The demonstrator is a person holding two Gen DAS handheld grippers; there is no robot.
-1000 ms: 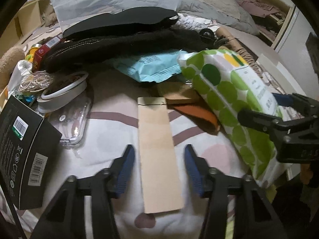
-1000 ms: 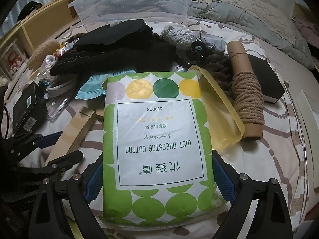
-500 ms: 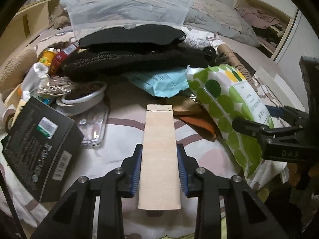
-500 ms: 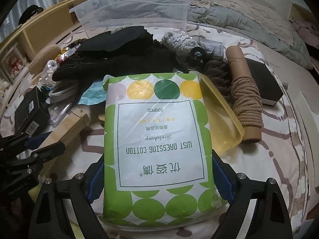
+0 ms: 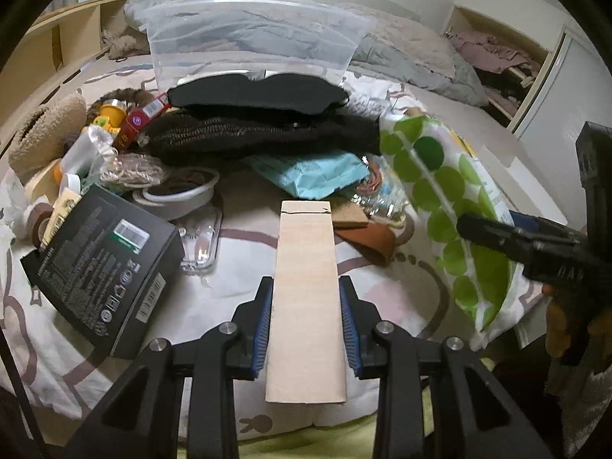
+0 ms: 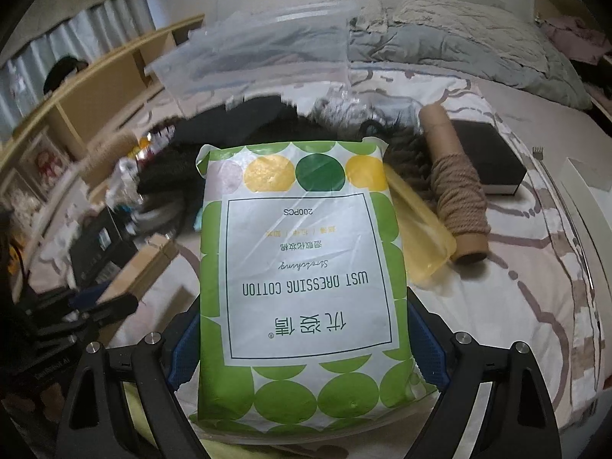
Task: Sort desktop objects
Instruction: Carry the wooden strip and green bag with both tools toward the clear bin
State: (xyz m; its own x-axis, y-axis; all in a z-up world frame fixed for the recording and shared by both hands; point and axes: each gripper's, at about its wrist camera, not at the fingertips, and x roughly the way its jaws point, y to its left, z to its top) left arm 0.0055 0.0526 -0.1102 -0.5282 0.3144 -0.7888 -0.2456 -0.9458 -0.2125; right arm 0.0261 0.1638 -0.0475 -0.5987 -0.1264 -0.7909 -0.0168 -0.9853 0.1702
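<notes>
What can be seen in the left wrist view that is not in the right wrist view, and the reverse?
Only the left wrist view shows the light blue plastic packet and the red rectangular carton.

Only the right wrist view shows the brown cardboard tube wound with tan rope and the flat yellow plastic lid.

Both show the green-dotted white cotton pad bag in the right hand-held gripper, the pale flat wooden board in the left hand-held gripper, and the clear plastic storage bin.

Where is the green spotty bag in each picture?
Left wrist view: the green spotty bag is on the right, held by the right tool.
Right wrist view: the bag fills the middle, between that tool's fingers.
Shared landmark: the clear plastic bin at the back of the pile.
</notes>
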